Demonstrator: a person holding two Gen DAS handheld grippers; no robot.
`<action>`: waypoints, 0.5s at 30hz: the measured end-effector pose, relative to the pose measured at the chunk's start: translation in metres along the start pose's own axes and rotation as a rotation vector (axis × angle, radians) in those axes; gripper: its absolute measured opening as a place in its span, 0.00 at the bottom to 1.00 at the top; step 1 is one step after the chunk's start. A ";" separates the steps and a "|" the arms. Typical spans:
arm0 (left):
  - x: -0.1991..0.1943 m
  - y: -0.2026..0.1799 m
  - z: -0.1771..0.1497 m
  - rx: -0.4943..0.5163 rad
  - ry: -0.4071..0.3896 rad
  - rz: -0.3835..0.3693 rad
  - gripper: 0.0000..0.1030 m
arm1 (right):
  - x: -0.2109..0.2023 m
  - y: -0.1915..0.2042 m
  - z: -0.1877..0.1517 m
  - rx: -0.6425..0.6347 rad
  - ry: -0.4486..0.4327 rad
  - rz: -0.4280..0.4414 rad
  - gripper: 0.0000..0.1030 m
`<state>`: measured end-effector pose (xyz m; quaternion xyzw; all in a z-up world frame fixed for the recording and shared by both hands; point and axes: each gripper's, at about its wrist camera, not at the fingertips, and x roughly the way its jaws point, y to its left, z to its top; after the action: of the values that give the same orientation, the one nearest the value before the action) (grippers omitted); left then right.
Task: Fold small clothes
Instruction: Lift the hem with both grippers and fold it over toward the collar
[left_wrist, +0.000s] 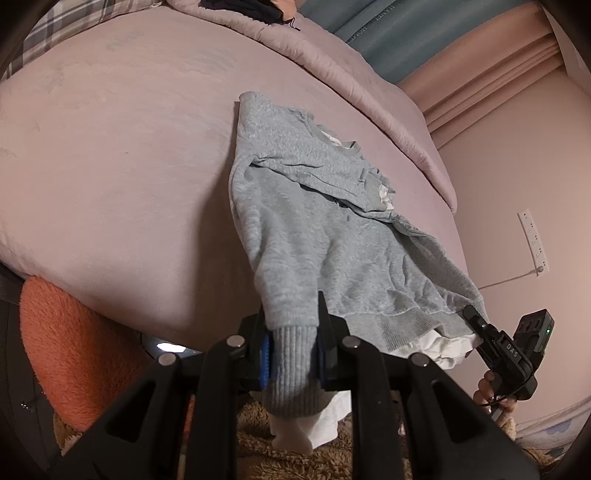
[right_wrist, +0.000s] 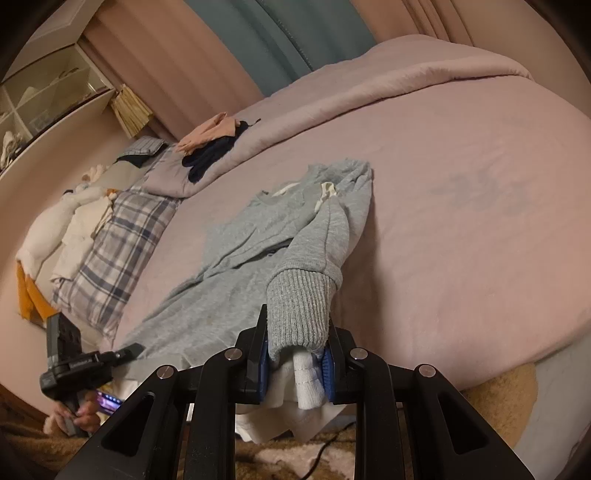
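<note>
1. Left gripper (left_wrist: 291, 354): clamped on 1 ribbed cuff (left_wrist: 291, 347) of the grey sweater (left_wrist: 314, 236); white inner layer (left_wrist: 306, 428) hangs below the fingers.
2. Right gripper (right_wrist: 295, 365): clamped on the other cuff (right_wrist: 299, 314), white lining (right_wrist: 306, 384) pinched between the pads with it.
3. Sweater lies on the pink bed (left_wrist: 110, 184), stretching away ahead of both sets of fingers, hem end at the near bed edge.
4. Done, by the look: both sleeves already brought in over the body.
5. Left: body not yet folded in half, fabric wrinkled; other clothes (right_wrist: 210, 144) far beyond the fingers look unfolded. Roughly mid-task for this 1 garment.
</note>
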<state>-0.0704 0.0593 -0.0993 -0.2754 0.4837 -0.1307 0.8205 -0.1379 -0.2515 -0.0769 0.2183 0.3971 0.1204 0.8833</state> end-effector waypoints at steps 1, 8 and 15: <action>0.000 -0.002 0.000 0.005 -0.003 0.001 0.17 | -0.001 0.000 0.000 0.000 -0.001 0.000 0.23; 0.004 0.001 0.005 0.008 0.002 0.006 0.17 | 0.000 -0.001 0.001 0.000 -0.007 -0.002 0.23; 0.006 0.000 0.010 0.012 0.003 0.005 0.17 | 0.003 -0.001 0.002 0.007 -0.006 -0.006 0.23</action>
<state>-0.0587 0.0594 -0.1000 -0.2691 0.4848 -0.1318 0.8217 -0.1337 -0.2515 -0.0780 0.2206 0.3954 0.1156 0.8841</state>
